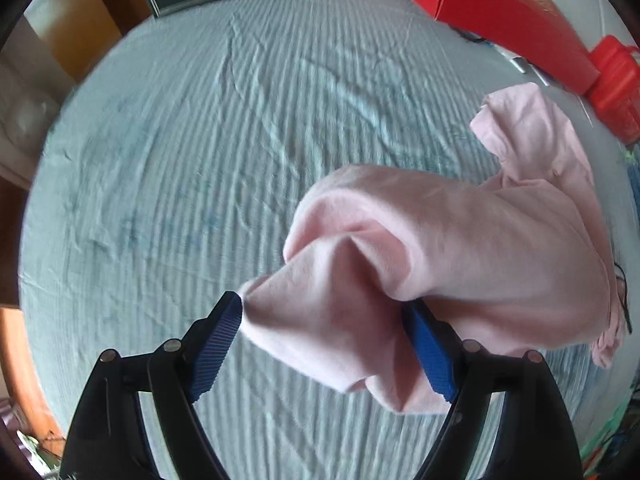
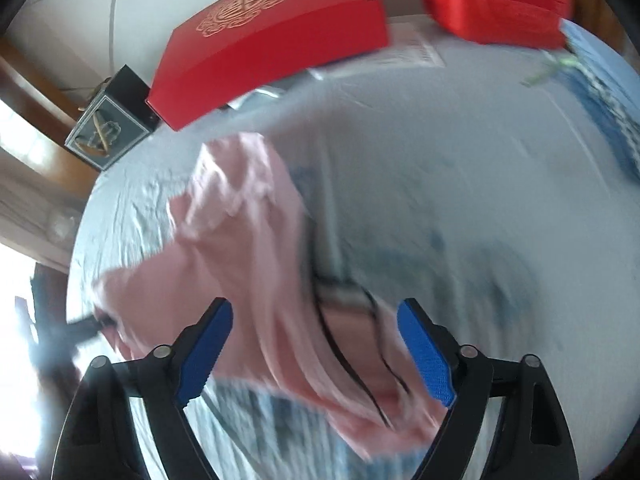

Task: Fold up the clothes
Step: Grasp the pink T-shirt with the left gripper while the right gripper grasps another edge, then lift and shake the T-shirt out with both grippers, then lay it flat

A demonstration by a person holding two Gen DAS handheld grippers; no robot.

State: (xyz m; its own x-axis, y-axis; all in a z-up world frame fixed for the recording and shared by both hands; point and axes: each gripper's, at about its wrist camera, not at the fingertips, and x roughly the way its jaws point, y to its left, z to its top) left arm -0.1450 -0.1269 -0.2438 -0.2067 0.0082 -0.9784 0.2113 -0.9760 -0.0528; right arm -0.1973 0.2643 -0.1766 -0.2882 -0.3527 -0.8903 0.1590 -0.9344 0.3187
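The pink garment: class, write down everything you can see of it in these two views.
The pink garment is pale, soft, plain knit-looking cloth, bunched and creased, not yet folded. Its sleeve-like end trails toward the red boxes. It drapes over the light blue ribbed bedsheet. One fold sits between the open fingers of the left hand-held gripper, touching the right pad. In the blurred right view it lies between the right hand-held gripper's open fingers, with thin dark cords across it.

A pale pink garment [image 1: 460,248] lies on a light blue-green ribbed sheet [image 1: 200,160]. Both grippers have black arms and blue textured pads [image 1: 216,344]. Behind are a red box [image 2: 272,40] with a gold emblem and a dark, white-bordered box [image 2: 108,128].
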